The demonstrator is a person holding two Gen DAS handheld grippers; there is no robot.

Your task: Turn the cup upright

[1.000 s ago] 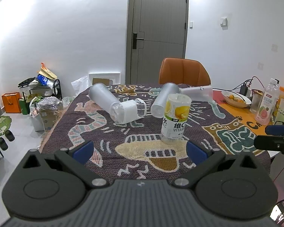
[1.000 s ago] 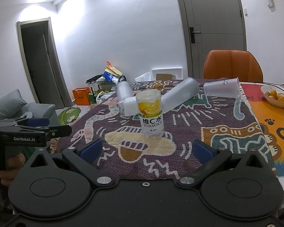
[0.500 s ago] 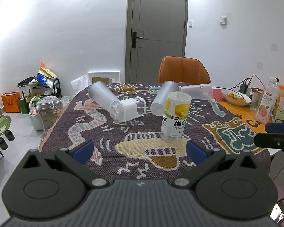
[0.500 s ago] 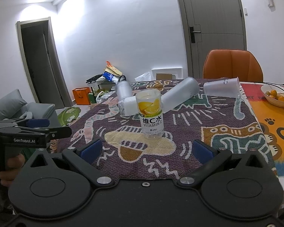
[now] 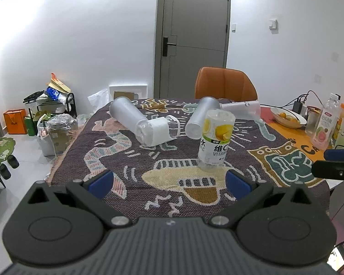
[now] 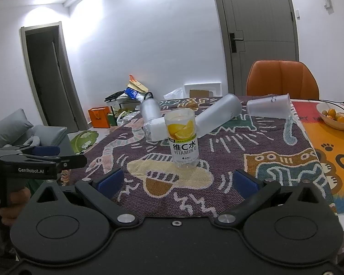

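A clear vitamin C bottle-cup with a lemon label (image 5: pixel 214 141) stands inverted on the patterned tablecloth (image 5: pixel 126 160); it also shows in the right wrist view (image 6: pixel 183 138). Behind it lie a frosted tumbler (image 5: pixel 126 114), a second frosted tumbler (image 5: pixel 199 116), a small clear cup with a white sleeve (image 5: pixel 157 131) and a clear plastic cup (image 6: pixel 268 108), all on their sides. My left gripper (image 5: pixel 169 182) is open and empty, short of the bottle. My right gripper (image 6: pixel 176 181) is open and empty, also short of it.
An orange chair (image 5: pixel 226 83) stands behind the table. A fruit bowl (image 5: pixel 287 116), a pink drink bottle (image 5: pixel 326 123) and jars sit at the right on an orange mat. Boxes and bags (image 5: pixel 48 119) crowd the floor at left.
The left wrist view has drifted slightly, and the bottle sits a little lower in it. The right gripper has not visibly moved. Both stay open.
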